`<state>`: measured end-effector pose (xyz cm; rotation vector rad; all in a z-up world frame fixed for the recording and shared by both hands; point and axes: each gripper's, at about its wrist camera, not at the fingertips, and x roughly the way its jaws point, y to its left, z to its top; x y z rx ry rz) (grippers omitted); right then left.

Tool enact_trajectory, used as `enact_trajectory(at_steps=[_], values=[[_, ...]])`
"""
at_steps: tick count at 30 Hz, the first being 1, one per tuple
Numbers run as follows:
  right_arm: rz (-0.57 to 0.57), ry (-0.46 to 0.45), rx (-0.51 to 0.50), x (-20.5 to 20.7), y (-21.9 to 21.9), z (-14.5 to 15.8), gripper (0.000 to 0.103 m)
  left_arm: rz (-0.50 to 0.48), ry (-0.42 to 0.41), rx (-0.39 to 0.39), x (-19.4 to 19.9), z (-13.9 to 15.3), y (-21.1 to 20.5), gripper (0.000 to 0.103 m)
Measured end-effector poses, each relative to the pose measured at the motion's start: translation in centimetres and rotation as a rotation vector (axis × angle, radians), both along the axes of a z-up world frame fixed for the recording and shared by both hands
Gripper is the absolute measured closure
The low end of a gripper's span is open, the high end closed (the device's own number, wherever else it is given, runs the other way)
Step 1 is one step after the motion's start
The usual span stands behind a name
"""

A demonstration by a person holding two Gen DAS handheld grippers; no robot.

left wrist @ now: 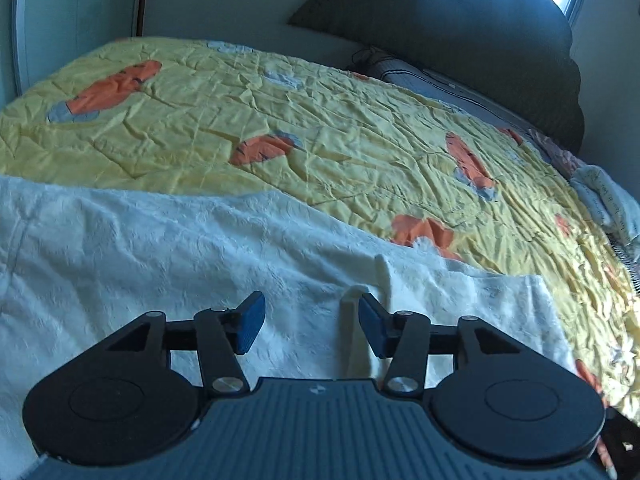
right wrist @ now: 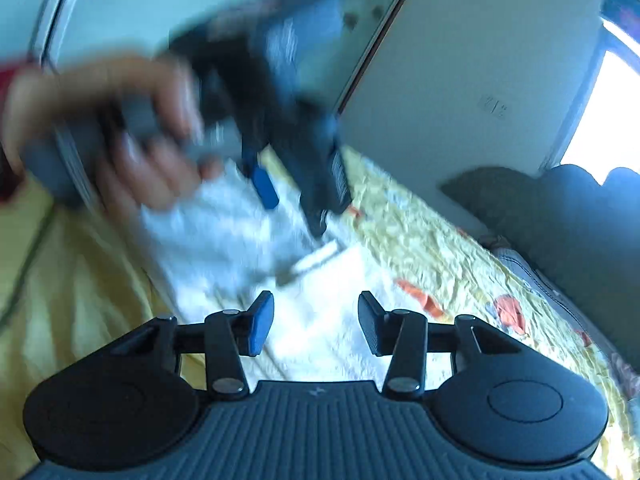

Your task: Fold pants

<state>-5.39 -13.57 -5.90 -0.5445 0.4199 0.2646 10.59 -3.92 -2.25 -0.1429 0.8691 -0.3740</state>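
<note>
White textured pants [left wrist: 160, 264] lie spread over the near part of the bed. My left gripper [left wrist: 312, 320] hovers just above them, open, its blue pads [left wrist: 252, 320] well apart. A cream drawstring [left wrist: 348, 320] stands up beside the right pad, and nothing is pinched. In the right wrist view my right gripper [right wrist: 316, 322] is open over the same white pants [right wrist: 320, 332], with only cloth below the gap. Further off, blurred, a hand [right wrist: 140, 128] holds the left gripper [right wrist: 294, 208] above the pants, near the drawstring [right wrist: 316, 260].
A crumpled yellow quilt [left wrist: 320, 128] with orange prints covers the bed. A dark scalloped headboard [left wrist: 480, 32] and a pillow [left wrist: 420, 76] stand at the far right. A pale wall [right wrist: 460, 80] and a bright window [right wrist: 608, 120] lie behind.
</note>
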Motion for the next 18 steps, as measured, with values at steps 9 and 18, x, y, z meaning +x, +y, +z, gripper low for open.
enact_trajectory(at_steps=[9,18], values=[[-0.056,0.018,-0.100,0.0,2.1,-2.1,0.058,-0.018,0.092,-0.100,-0.9,0.7,1.3,0.043],[-0.042,-0.007,-0.205,-1.0,2.8,-3.2,0.092,-0.107,0.288,-0.282,-1.1,0.1,1.4,0.042]])
